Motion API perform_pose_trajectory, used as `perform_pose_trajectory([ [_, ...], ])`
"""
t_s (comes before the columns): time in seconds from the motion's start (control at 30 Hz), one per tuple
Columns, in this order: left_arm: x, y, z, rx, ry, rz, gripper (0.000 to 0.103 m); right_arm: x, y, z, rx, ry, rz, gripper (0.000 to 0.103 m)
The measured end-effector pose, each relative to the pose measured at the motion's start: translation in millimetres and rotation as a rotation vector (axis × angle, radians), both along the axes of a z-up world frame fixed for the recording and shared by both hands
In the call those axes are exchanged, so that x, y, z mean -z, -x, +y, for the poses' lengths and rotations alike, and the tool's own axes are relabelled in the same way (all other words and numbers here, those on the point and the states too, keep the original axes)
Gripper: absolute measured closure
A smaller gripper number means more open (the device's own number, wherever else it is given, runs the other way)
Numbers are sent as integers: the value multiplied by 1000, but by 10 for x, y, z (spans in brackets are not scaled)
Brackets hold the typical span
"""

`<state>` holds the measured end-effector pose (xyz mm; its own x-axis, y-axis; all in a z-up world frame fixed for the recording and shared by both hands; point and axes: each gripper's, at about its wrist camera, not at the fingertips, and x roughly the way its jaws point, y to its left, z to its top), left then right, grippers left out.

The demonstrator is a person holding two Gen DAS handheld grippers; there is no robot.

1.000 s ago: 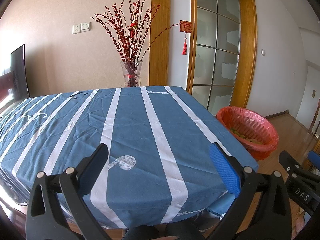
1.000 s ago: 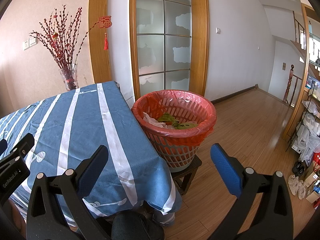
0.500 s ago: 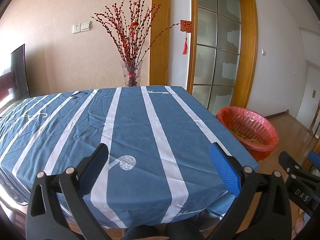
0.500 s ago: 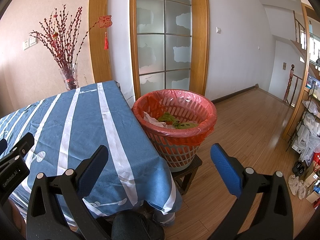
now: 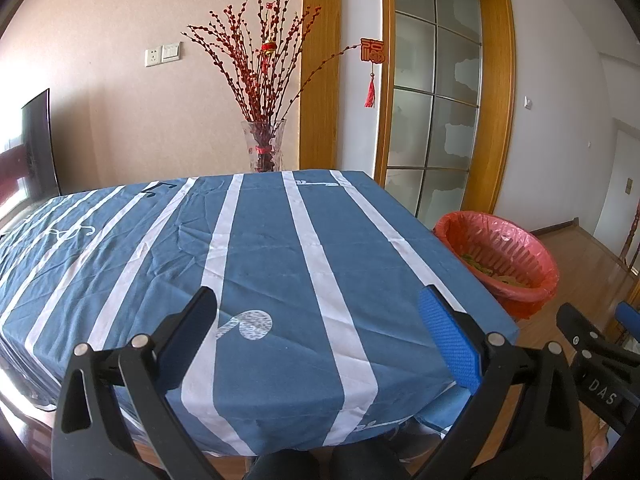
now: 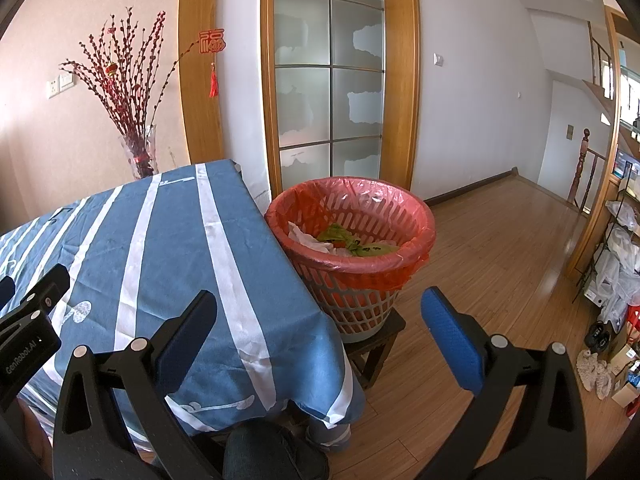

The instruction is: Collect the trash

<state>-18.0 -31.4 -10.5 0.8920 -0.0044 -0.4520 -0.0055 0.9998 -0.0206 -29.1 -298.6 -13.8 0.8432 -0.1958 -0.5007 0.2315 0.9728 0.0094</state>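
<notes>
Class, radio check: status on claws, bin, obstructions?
Left claw open, empty. Right claw open, empty. Bin holds scraps, beside table. No obstruction seen.

One table [image 5: 280, 248], one trash basket [image 6: 352, 256] (red liner), one vase [image 5: 264, 146], two grippers [image 5: 320, 320]

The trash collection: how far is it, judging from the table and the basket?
Done: the lined waste basket beside the table already holds crumpled paper and green scraps. In hand: nothing; the left tool and the right tool are both open. Left: no trash shows on the blue striped tablecloth, so the job looks nearly finished.
</notes>
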Motion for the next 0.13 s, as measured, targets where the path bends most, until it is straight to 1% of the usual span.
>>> perform_pose_trajectory([
  [0.13, 3, 13, 11, 0, -1, 1, 4, -7, -11, -17, 0, 0, 1, 2],
])
